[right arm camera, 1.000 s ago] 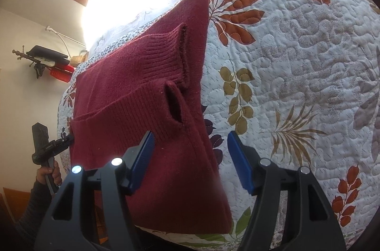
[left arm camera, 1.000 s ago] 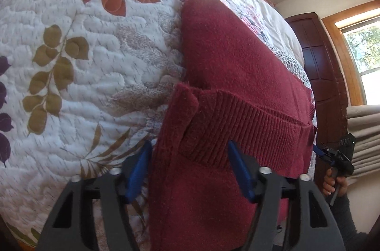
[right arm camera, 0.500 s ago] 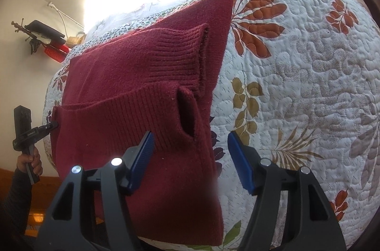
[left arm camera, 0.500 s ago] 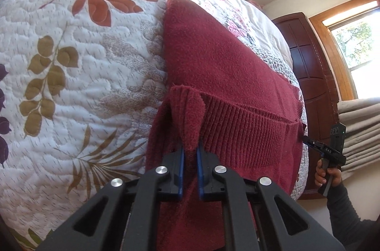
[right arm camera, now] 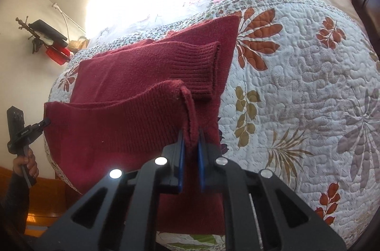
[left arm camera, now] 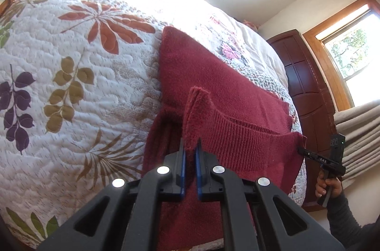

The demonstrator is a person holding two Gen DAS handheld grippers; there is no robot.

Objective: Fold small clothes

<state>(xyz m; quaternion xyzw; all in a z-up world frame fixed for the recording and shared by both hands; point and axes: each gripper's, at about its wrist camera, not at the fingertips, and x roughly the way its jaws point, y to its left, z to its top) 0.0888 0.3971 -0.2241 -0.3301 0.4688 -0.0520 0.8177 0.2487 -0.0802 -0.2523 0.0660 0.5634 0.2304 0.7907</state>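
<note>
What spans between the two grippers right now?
The ribbed hem of the red sweater, both corners pinched, left gripper and right gripper; no other object between, in both wrist views.

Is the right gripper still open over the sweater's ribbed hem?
No: the right gripper is shut, its blue fingers pinching the corner of the red sweater.

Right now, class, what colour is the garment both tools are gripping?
Dark red; the knitted garment shows best in the right wrist view.
</note>
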